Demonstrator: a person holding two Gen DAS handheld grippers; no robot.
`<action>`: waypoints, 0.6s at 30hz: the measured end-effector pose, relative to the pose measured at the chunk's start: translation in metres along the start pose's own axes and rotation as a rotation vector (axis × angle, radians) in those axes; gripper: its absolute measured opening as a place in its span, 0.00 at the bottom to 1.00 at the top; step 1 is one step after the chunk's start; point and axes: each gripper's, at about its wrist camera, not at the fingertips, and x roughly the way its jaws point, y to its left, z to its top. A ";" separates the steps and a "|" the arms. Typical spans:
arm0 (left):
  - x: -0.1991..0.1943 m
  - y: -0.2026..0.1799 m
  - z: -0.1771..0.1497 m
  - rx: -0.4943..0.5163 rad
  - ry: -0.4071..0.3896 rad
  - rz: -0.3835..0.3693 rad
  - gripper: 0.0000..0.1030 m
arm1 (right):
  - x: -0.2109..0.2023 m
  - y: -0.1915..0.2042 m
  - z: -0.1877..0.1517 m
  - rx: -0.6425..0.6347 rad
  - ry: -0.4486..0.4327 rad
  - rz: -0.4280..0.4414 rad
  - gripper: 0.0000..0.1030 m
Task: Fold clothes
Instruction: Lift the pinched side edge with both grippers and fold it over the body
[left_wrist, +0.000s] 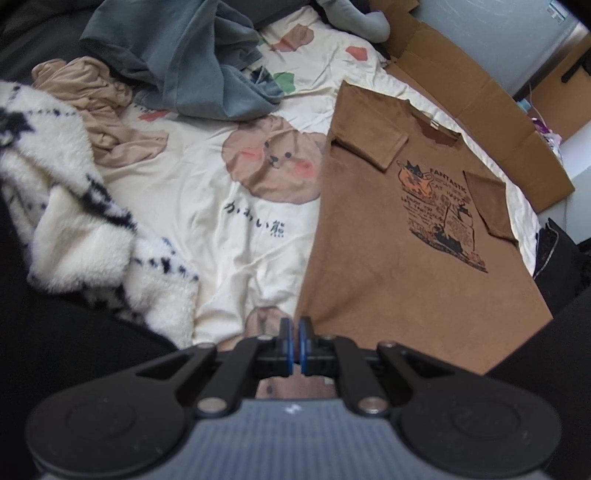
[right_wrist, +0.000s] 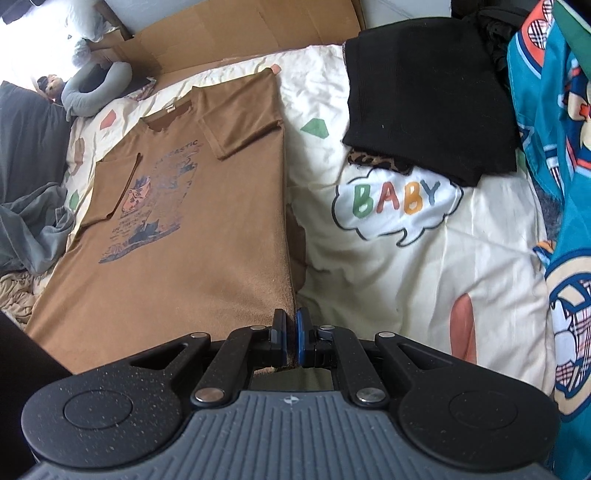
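A brown T-shirt (left_wrist: 388, 236) with a dark cat print lies face up on the bed, both sleeves folded in over the chest. My left gripper (left_wrist: 294, 334) is shut on its near left hem corner, the blue pads pressed together with the cloth edge running into them. In the right wrist view the same T-shirt (right_wrist: 192, 236) stretches away from me, and my right gripper (right_wrist: 291, 332) is shut on the near right hem corner, with brown fabric pinched between the pads. The near hem is raised off the bed.
A cream bear-print bed cover (left_wrist: 221, 221) lies underneath. Left of the shirt are a fluffy white-and-black garment (left_wrist: 74, 206), a beige garment (left_wrist: 110, 110) and a grey-blue garment (left_wrist: 184, 55). Flat cardboard (left_wrist: 480, 92) borders the far side. Folded black clothing (right_wrist: 428, 99) and a teal patterned cloth (right_wrist: 561, 184) lie to the right.
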 end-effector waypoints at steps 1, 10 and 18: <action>-0.001 0.001 -0.002 -0.003 0.002 0.000 0.03 | -0.001 -0.001 -0.002 0.003 0.005 0.000 0.03; 0.001 0.004 -0.002 -0.026 0.001 -0.007 0.03 | -0.002 -0.004 -0.004 0.021 0.011 0.003 0.03; -0.003 -0.009 0.027 -0.024 -0.051 -0.030 0.03 | -0.006 0.010 0.029 -0.009 -0.037 0.007 0.03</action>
